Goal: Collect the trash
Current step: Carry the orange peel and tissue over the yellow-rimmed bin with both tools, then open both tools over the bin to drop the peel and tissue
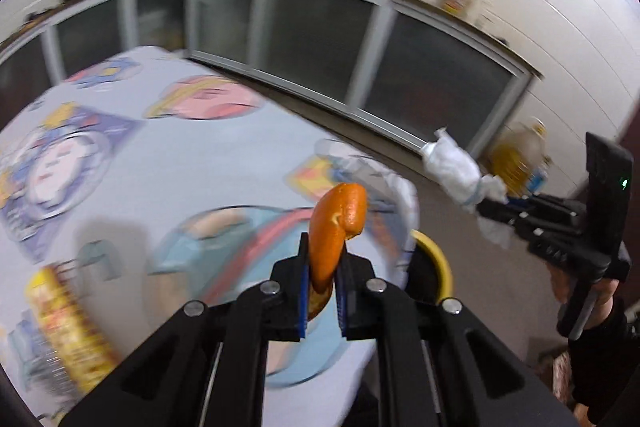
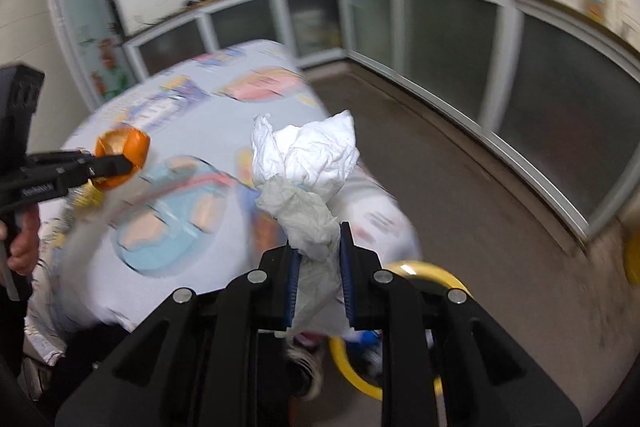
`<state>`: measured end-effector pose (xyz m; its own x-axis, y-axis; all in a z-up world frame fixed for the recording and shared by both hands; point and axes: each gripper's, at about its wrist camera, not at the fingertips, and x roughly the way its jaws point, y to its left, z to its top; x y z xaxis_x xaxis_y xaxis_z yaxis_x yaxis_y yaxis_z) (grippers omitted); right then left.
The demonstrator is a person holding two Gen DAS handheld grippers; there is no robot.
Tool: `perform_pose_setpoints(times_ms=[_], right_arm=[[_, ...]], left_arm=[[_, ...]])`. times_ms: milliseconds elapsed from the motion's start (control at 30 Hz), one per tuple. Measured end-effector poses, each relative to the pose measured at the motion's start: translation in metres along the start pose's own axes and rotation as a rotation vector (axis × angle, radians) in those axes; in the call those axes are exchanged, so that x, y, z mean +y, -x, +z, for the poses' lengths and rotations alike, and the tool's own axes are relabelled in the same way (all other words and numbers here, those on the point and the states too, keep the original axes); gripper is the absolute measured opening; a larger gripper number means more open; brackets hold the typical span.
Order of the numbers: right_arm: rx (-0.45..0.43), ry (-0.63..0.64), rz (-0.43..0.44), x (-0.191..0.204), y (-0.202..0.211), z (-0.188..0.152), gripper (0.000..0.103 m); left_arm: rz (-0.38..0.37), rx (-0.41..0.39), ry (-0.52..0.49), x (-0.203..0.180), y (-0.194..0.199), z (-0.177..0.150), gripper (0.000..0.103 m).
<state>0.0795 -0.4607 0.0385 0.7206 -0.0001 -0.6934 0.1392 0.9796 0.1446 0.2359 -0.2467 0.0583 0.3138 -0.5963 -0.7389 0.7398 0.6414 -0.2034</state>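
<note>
An orange peel (image 1: 338,227) is pinched between the blue pads of my left gripper (image 1: 323,291), which is shut on it above the table's near corner. The same peel (image 2: 124,151) shows at the left of the right wrist view, held by the left gripper (image 2: 114,165). My right gripper (image 2: 318,267) is shut on a crumpled white tissue (image 2: 308,167) that sticks up past its fingers. That tissue (image 1: 456,173) also appears at the right of the left wrist view, in the right gripper (image 1: 490,211). A yellow-rimmed bin (image 2: 424,273) stands on the floor just below the right gripper; its rim (image 1: 436,259) peeks out beside the table corner.
The table (image 1: 132,227) wears a pale cloth with cartoon prints. A yellow snack packet (image 1: 64,323) lies on it at the left. Low cabinets with frosted glass doors (image 1: 320,27) line the walls. A bottle of yellow liquid (image 1: 520,155) stands on the floor. A hand (image 2: 24,247) grips the left handle.
</note>
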Motion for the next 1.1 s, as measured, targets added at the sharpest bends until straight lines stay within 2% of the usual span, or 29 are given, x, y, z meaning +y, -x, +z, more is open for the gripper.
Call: perform_pose_setpoints(times_ms=[100, 333, 633, 833, 967, 1033, 1067, 1100], right_arm=[[0.033, -0.086, -0.049, -0.041, 0.004, -0.03, 0.017], [0.086, -0.201, -0.123, -0.093, -0.003, -0.077, 0.017], [0.215, -0.306, -0.138, -0.123, -0.055, -0.112, 0.017], [0.31, -0.344, -0.157, -0.133, -0.084, -0.127, 0.017], [0.338, -0.371, -0.152, -0.138, -0.095, -0.13, 0.019], [0.342, -0.388, -0.157, -0.143, -0.096, -0.131, 0.023], [0.346, -0.385, -0.174, -0.144, -0.096, -0.132, 0.032], [0.353, -0.381, -0.198, -0.146, -0.096, -0.133, 0.046]], left_arm=[[-0.055, 0.036, -0.035, -0.035, -0.033, 0.007, 0.01], [-0.114, 0.136, -0.084, -0.093, -0.1, 0.005, 0.01], [-0.111, 0.253, -0.154, -0.143, -0.168, -0.008, 0.01], [-0.101, 0.287, -0.175, -0.156, -0.195, -0.006, 0.01], [-0.096, 0.291, -0.168, -0.16, -0.205, -0.002, 0.011], [-0.088, 0.287, -0.169, -0.16, -0.207, 0.0, 0.018], [-0.086, 0.283, -0.167, -0.16, -0.208, 0.001, 0.032], [-0.079, 0.276, -0.162, -0.16, -0.208, 0.001, 0.06]])
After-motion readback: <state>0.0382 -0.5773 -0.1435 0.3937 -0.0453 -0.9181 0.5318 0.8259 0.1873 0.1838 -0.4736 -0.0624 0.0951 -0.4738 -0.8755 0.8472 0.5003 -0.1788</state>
